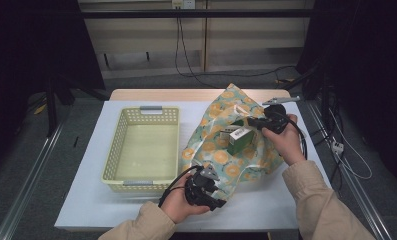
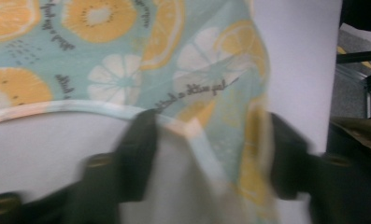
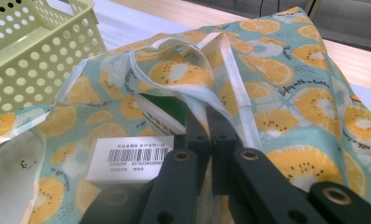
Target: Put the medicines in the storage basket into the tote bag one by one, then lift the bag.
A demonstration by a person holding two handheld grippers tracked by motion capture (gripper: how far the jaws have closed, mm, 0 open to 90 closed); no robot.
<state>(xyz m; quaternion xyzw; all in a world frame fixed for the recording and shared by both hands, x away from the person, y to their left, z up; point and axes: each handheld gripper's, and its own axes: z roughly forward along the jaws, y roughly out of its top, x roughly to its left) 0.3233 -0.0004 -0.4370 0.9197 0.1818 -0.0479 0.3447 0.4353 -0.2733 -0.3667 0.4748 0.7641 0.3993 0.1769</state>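
The left gripper [image 1: 212, 189] sits at the near edge of the patterned bag [image 1: 221, 150], held in the person's left hand [image 1: 178, 205] low over the white table cover [image 1: 91, 200]. In the left gripper view its two black jaws stand part-way in, with the bag's near hem and a fold of cloth between them [image 2: 206, 144]; the picture is blurred there, so whether the pads already press the cloth I cannot tell. To the left of that hand lies a bare strip of cover along the front edge of the table.

Further left stands the yellow basket [image 1: 117, 145], its walls perforated, a grey handle on the far rim and the near rim. Its right wall lies just beside the bag's left edge, leaving a thin gap.

The bag covers the middle and right of the table, its far corner reaching the wooden edge [image 1: 151, 94]. A green box [image 1: 237, 139] with a white barcode label [image 3: 127, 158] sits at the bag's mouth.

The right gripper [image 1: 251, 121], held in the right hand [image 1: 285, 140], has its jaws pinched together on the bag's white-trimmed rim [image 3: 216, 100], lifting that rim above the box. Right of that hand a narrow band of cover runs to the table's side edge.
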